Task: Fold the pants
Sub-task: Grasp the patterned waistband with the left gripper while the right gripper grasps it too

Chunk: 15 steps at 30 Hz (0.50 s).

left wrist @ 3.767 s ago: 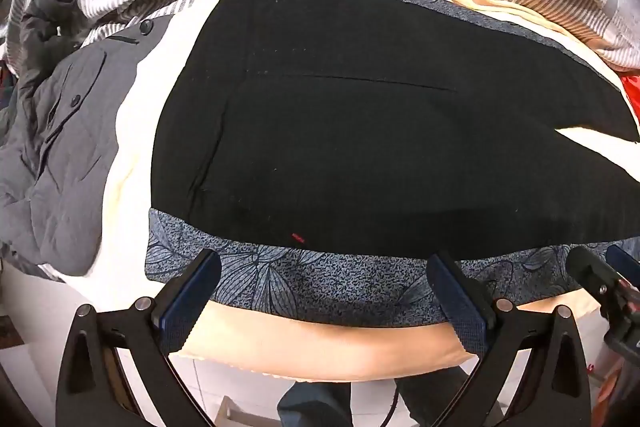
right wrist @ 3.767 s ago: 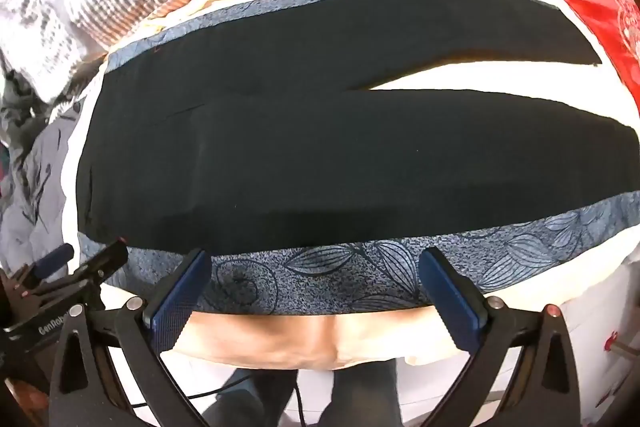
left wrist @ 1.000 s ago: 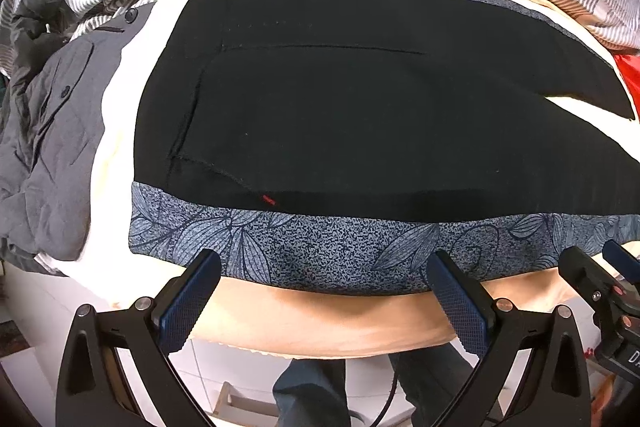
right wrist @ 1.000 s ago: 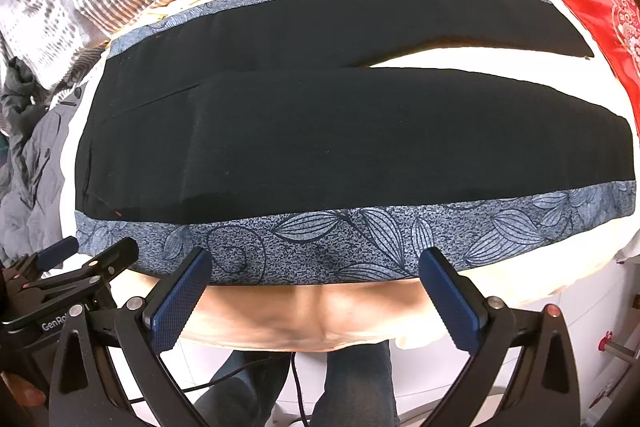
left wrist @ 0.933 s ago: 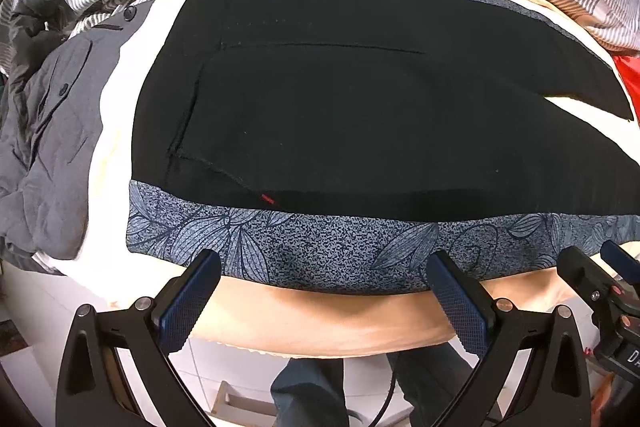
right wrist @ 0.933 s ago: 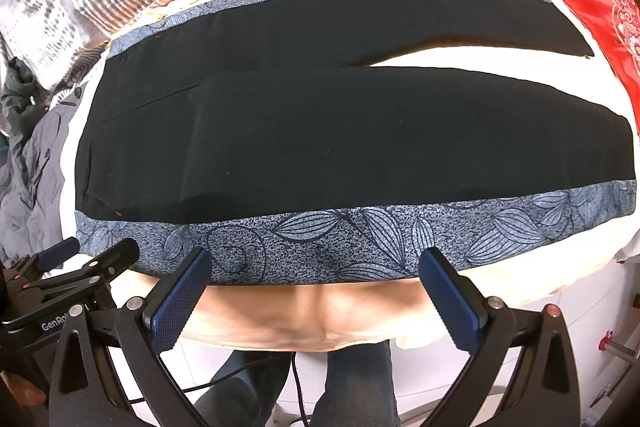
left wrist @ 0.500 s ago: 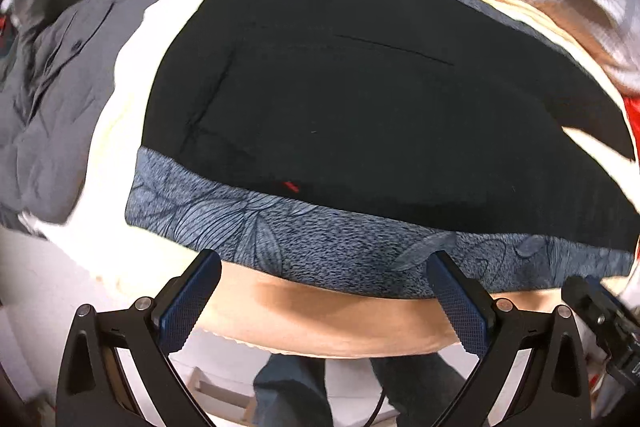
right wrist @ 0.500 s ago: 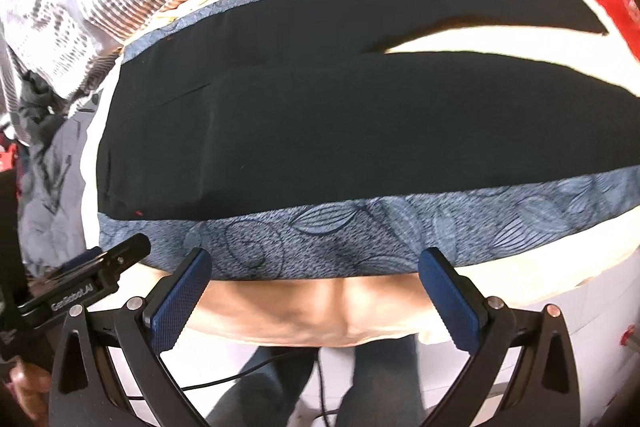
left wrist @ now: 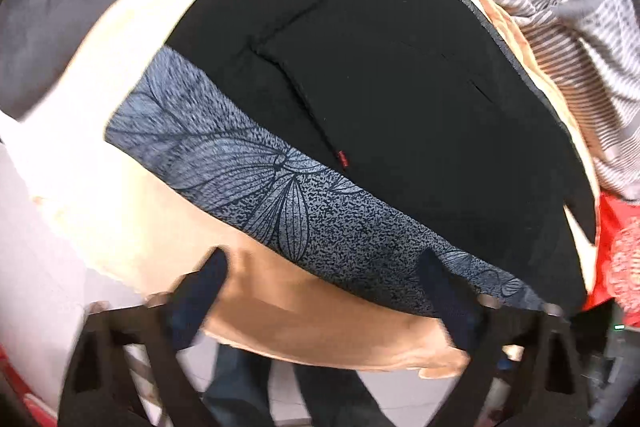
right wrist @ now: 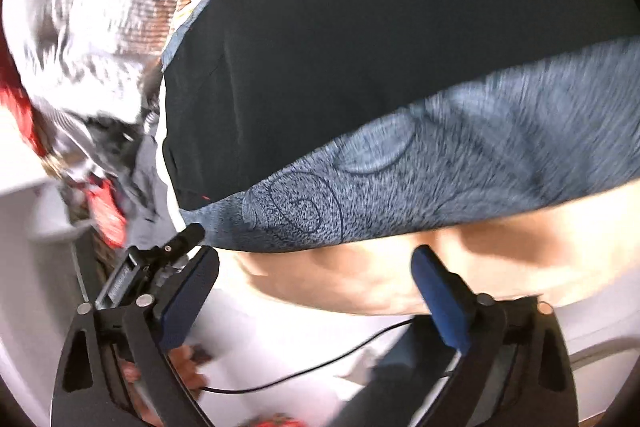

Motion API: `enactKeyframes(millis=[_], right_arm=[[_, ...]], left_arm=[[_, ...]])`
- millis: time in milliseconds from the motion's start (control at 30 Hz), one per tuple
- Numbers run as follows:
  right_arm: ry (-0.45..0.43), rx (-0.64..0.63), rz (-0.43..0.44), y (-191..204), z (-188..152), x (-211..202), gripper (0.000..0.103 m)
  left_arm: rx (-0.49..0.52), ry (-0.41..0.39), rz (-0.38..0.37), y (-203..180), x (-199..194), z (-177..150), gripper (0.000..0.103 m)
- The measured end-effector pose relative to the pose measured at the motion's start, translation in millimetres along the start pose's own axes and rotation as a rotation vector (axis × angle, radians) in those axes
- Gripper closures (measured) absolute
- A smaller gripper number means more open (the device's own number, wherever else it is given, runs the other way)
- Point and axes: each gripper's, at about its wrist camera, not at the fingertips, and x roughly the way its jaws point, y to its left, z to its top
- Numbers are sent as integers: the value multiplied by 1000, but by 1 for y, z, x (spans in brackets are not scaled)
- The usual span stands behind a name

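Left wrist view: the left gripper (left wrist: 320,295) hangs with jaws spread wide and empty at the cream padded bed edge (left wrist: 320,323), just short of the black pants with blue-grey leaf-print side band (left wrist: 400,87) spread flat on it. The right gripper (right wrist: 316,291) is likewise agape, holding nothing, near that band.

Ahead of our left gripper's (left wrist: 324,291) parted jaws, the pants (left wrist: 400,75) lie on the bed (left wrist: 120,195). A striped quilt (left wrist: 580,7) sits behind them, right.
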Motion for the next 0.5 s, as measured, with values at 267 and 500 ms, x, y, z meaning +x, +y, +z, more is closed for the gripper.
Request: enactKeyframes(millis=[267,500], right_arm=[[-59,121,169,-32,-6,21,32],[-110,192,367,-40,7,18,55]], left_arm=[[-15,25,-126,30,8,3,16],[-1,56,-178,34,2,-4,16]])
